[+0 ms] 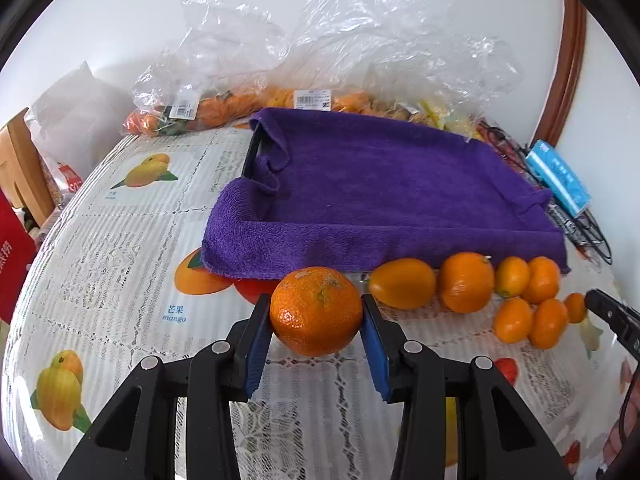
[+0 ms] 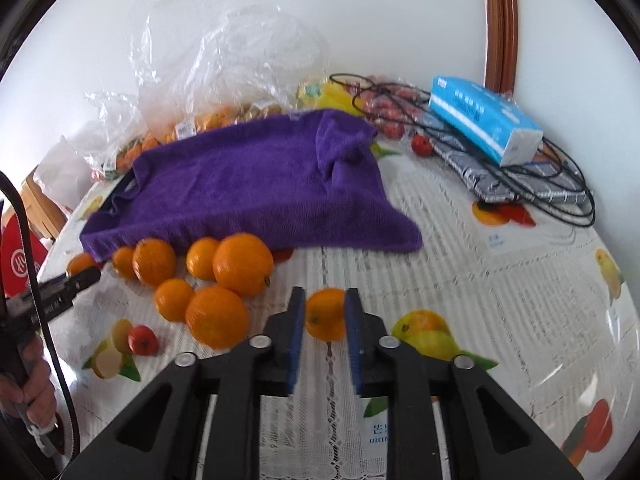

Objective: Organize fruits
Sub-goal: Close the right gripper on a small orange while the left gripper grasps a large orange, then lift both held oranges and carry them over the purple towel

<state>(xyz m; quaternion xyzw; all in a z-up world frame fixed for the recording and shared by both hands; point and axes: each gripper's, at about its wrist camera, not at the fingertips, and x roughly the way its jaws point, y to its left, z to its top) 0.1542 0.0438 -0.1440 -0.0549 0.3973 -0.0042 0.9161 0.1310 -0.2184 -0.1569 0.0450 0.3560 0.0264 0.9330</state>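
In the left wrist view my left gripper [image 1: 316, 312] is shut on a large orange [image 1: 316, 310], its blue pads pressed on both sides. To its right several small oranges and kumquats [image 1: 466, 282] lie in a cluster in front of the purple towel [image 1: 380, 196]. At the right edge of that view the tip of my right gripper [image 1: 612, 314] shows. In the right wrist view my right gripper [image 2: 325, 312] is shut on a small kumquat [image 2: 326, 314], held just above the tablecloth. The loose fruit pile [image 2: 240, 264] sits to its left. My left gripper [image 2: 72, 280] shows at the left edge.
The towel covers a dark tray [image 1: 250, 156]. Clear plastic bags of fruit [image 1: 224, 108] lie behind it by the wall. A blue tissue pack [image 2: 484, 118], black cables [image 2: 560, 184] and a striped cloth sit at the back right. A hand [image 2: 36, 384] grips the left handle.
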